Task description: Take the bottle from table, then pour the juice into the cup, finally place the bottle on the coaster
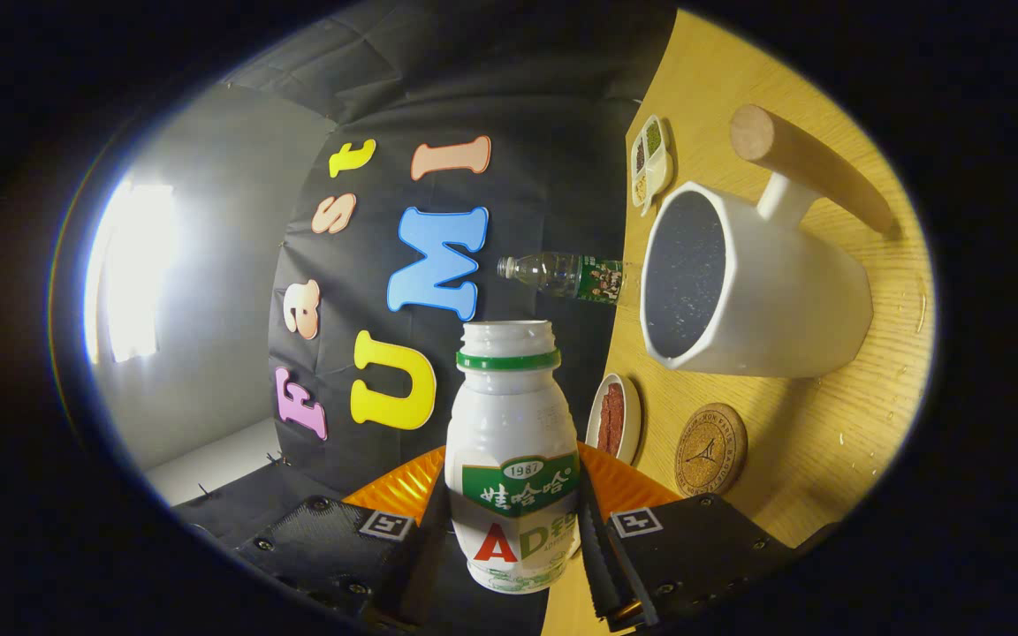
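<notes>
- The bottle (513, 459) was held between the 2 fingers of the gripper (509, 552), clamped on both sides of its lower body, so that it could be carried and tipped
- The whole view was rolled sideways and the bottle's open neck was aimed towards the cup (756, 291), apparently for pouring
- The cup's wide mouth was presented just beyond the neck; no stream of juice could be made out
- The coaster (710, 449) was left bare on the table (836, 442) beside the cup, judged to be reserved for the bottle

Gripper (509, 539) rolled sideways, both fingers (602, 548) clamping bottle (513, 459).
</notes>
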Motion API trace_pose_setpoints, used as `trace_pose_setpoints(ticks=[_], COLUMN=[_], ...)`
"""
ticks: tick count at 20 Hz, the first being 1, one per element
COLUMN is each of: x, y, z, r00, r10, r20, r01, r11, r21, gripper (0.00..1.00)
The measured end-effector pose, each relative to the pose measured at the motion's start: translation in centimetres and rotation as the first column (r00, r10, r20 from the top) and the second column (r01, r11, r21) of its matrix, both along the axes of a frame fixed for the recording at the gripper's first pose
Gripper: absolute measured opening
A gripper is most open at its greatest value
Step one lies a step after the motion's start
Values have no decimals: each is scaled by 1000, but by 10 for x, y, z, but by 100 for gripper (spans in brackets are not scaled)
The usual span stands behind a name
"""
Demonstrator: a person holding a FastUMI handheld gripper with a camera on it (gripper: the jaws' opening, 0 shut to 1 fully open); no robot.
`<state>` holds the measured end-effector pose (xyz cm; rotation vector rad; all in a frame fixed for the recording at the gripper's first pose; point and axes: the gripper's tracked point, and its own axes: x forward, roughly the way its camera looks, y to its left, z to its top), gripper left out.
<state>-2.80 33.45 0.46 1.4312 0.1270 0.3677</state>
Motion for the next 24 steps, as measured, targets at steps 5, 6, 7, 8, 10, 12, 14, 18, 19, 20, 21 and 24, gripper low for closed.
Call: trace_pose_setpoints(ticks=[5,6,7,8,10,12,14,18,19,20,21,24], x=[1,1,2,1,3,4,5,6,6,6,6,6], y=[-2,-2,-3,-3,-3,-4,-5,-5,-6,-5,-6,-7], z=[1,1,2,2,3,4,3,2,2,2,2,1], r00=[1000,1000,1000,1000,1000,1000,1000,999,999,999,999,998], r10=[-7,-8,-9,-10,-13,-16,-16,-17,-17,-17,-17,-19], r20=[-7,-6,-6,-7,-9,-13,-20,-33,-36,-38,-42,-53], r01=[7,8,10,11,14,17,18,21,21,22,23,27], r11=[1000,999,999,998,997,996,995,992,991,990,989,986], r21=[26,37,48,56,70,84,100,124,130,137,145,165], gripper=[66,66,66,66,66,66,66,66,66,66,66,66])
